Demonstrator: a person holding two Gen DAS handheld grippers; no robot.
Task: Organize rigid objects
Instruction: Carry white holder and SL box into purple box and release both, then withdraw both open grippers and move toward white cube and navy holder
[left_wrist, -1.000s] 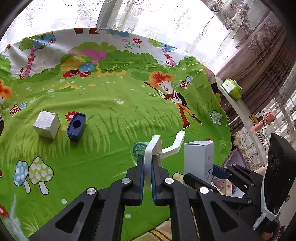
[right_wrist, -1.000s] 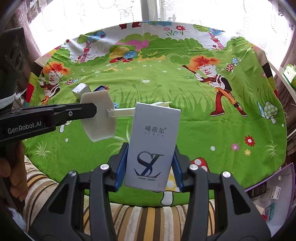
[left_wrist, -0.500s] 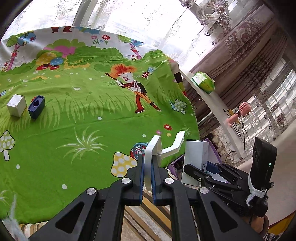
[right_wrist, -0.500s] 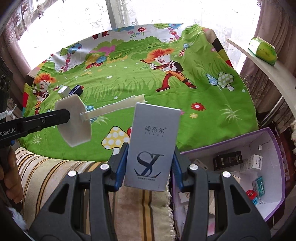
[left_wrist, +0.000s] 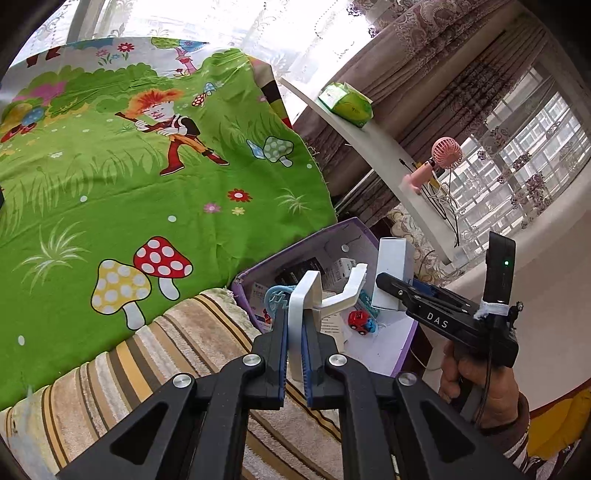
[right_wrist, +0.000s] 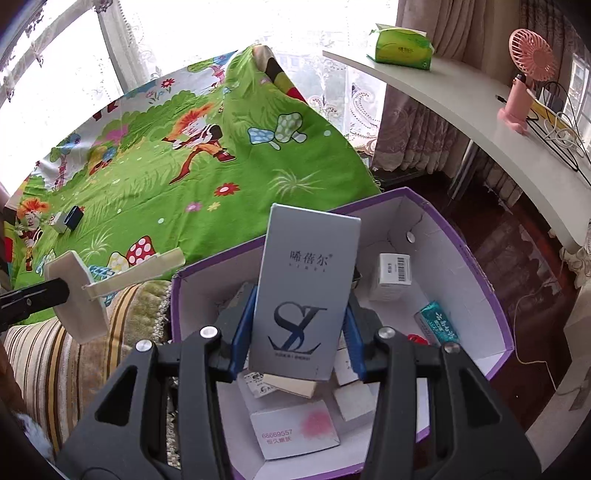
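Fingers (right_wrist: 295, 325) grip one box (right_wrist: 306, 291); perhaps nine in bin (right_wrist: 476, 266).

Light: bright daylight, windows (right_wrist: 122, 44) blown out | Focus: sharp | Edges: fisheye bending, dark corners

Left tool (left_wrist: 295, 325) clamped, right tool (right_wrist: 299, 325) gripping (both pitched downward)

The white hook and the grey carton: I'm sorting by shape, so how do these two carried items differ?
The white hook is a thin flat plate with a curved arm sticking out; the grey carton is a plain tall box. The hook is bare white; the carton carries a dark logo and printed characters. The left tool pinches the hook nearly shut; the right tool spans the wider carton. Both are held near the purple box.
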